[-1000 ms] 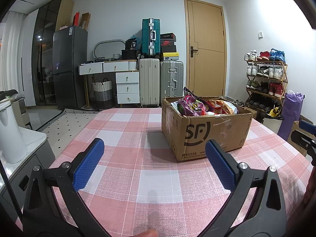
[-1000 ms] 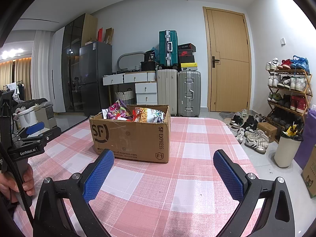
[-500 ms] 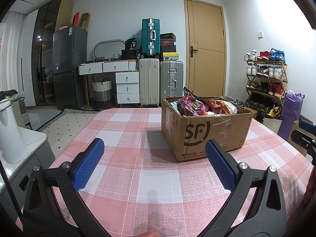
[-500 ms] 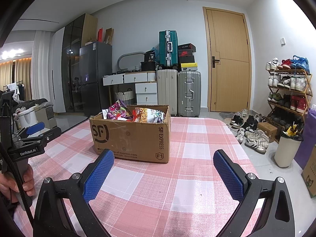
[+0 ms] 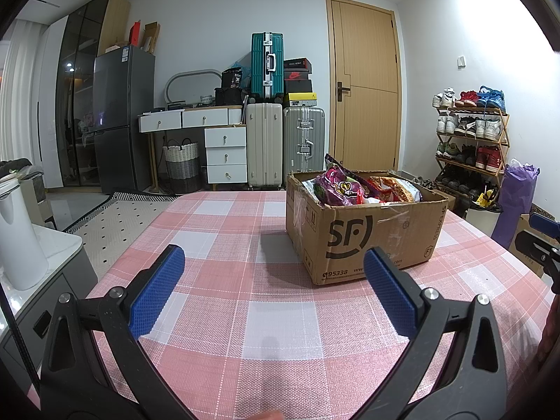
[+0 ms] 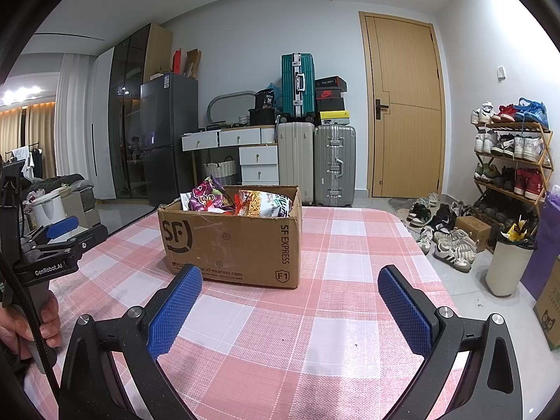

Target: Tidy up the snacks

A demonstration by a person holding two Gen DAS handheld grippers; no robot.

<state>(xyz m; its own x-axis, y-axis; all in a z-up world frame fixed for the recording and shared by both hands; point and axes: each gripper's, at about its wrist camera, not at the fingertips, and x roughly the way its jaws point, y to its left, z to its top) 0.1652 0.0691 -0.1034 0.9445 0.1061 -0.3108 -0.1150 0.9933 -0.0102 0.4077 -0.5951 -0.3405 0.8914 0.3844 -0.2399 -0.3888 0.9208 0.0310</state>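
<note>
- Snack bags (image 5: 353,187) fill an open cardboard box (image 5: 364,241) on a pink checked tablecloth (image 5: 280,315).
- The left gripper (image 5: 273,266) and right gripper (image 6: 288,283) hover short of the box, jaws spread wide, both empty.
- Risks: slippery bags could slide from the pads; a nudged box may skid.

An open brown cardboard box (image 5: 367,234) printed "SF" stands upright on the pink-and-white checked tablecloth (image 5: 245,280). Inside the box, a glossy purple snack bag (image 5: 337,187) leans beside an orange-red crinkled snack bag (image 5: 393,189), both rising above its rim.
</note>
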